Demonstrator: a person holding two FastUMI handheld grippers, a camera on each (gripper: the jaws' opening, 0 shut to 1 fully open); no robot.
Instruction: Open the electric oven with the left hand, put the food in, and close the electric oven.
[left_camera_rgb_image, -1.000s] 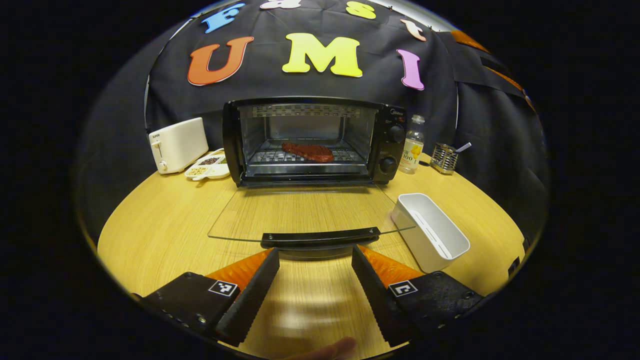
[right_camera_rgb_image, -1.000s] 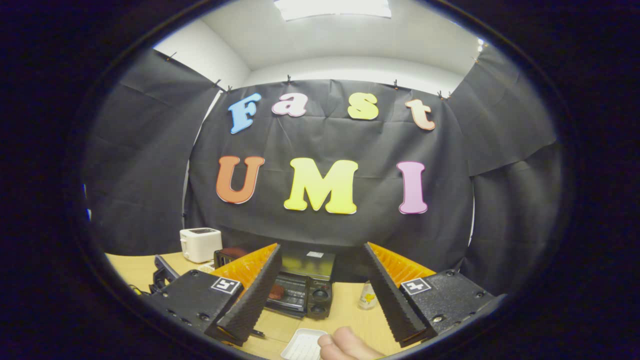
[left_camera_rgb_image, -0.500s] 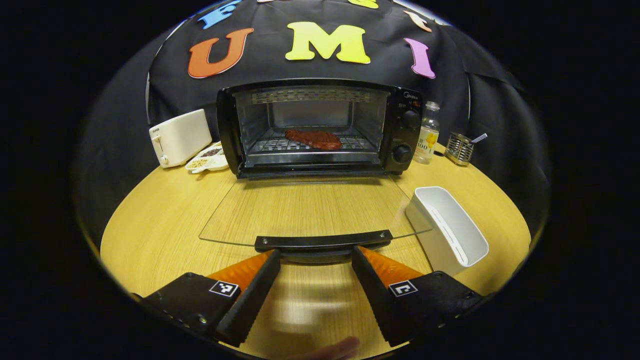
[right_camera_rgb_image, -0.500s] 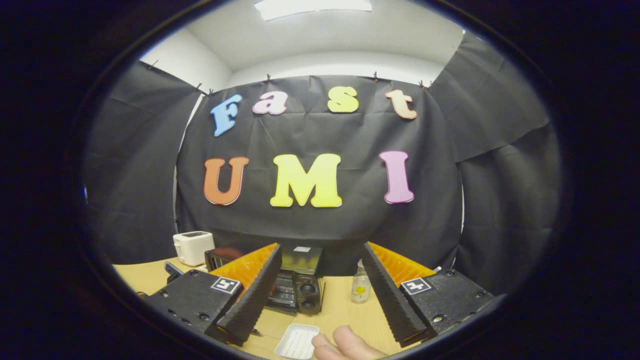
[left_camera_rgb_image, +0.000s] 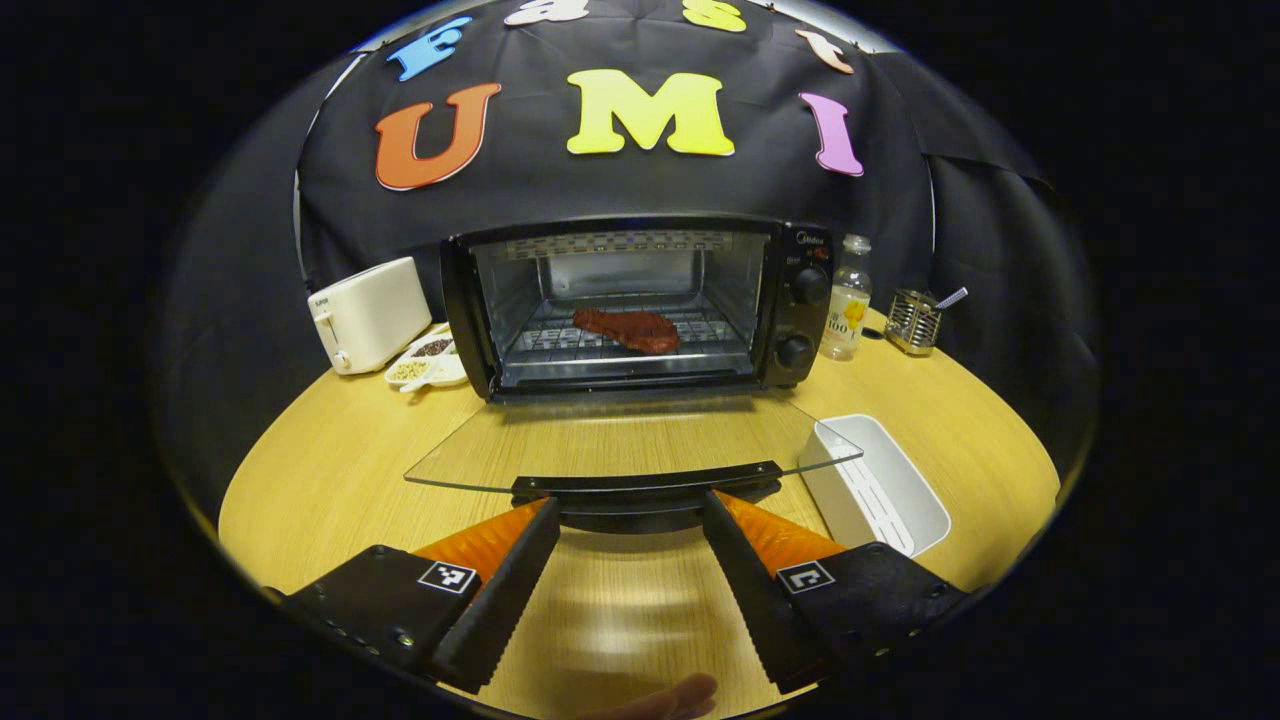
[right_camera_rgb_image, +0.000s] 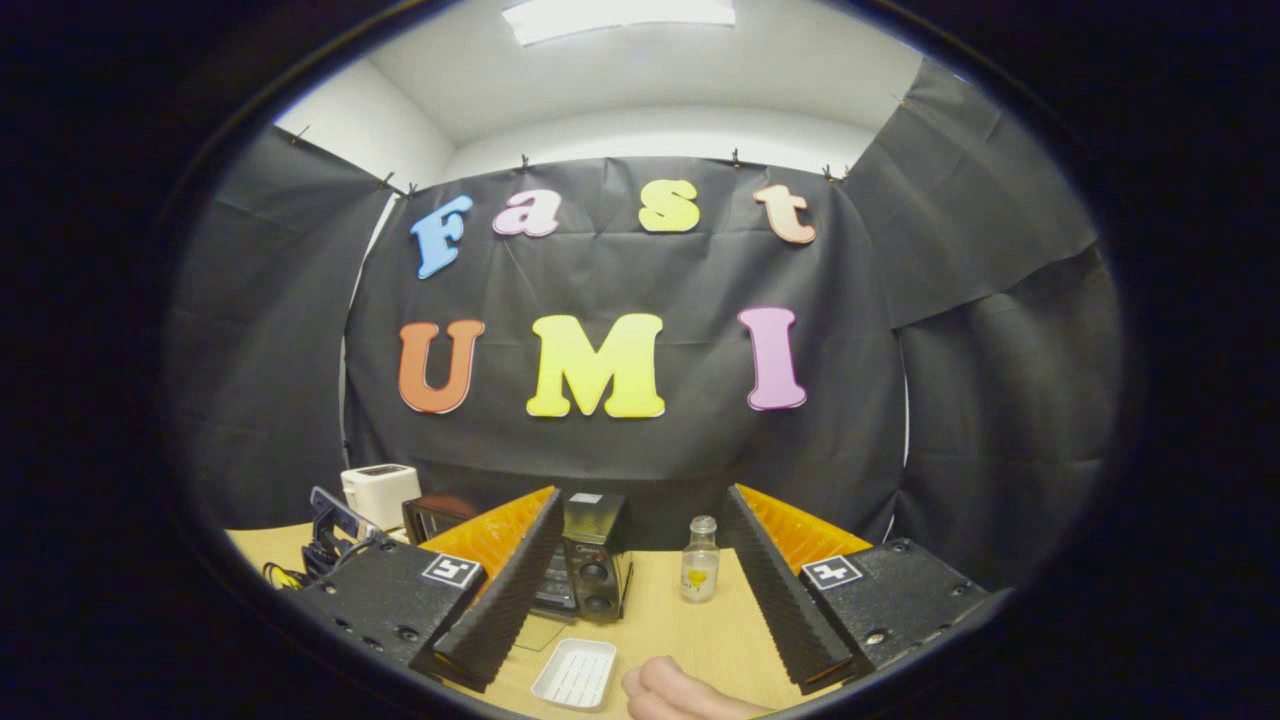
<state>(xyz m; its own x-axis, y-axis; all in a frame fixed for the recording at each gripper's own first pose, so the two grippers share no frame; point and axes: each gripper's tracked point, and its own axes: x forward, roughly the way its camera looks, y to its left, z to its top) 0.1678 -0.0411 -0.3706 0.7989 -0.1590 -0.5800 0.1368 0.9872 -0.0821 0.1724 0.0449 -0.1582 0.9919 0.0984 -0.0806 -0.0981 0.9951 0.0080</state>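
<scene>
step: close oven | steak (left_camera_rgb_image: 627, 329) lies on rack inside electric oven (left_camera_rgb_image: 630, 300) | glass door (left_camera_rgb_image: 620, 440) stiff, fragile: lift by black handle (left_camera_rgb_image: 645, 483) | left gripper (left_camera_rgb_image: 630, 540) fingers released under handle | right gripper (right_camera_rgb_image: 640, 580) fingers released, empty

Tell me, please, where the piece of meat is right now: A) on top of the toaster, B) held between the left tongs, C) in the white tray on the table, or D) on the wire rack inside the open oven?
D: the meat lies on the rack inside the oven, whose glass door hangs open.
</scene>
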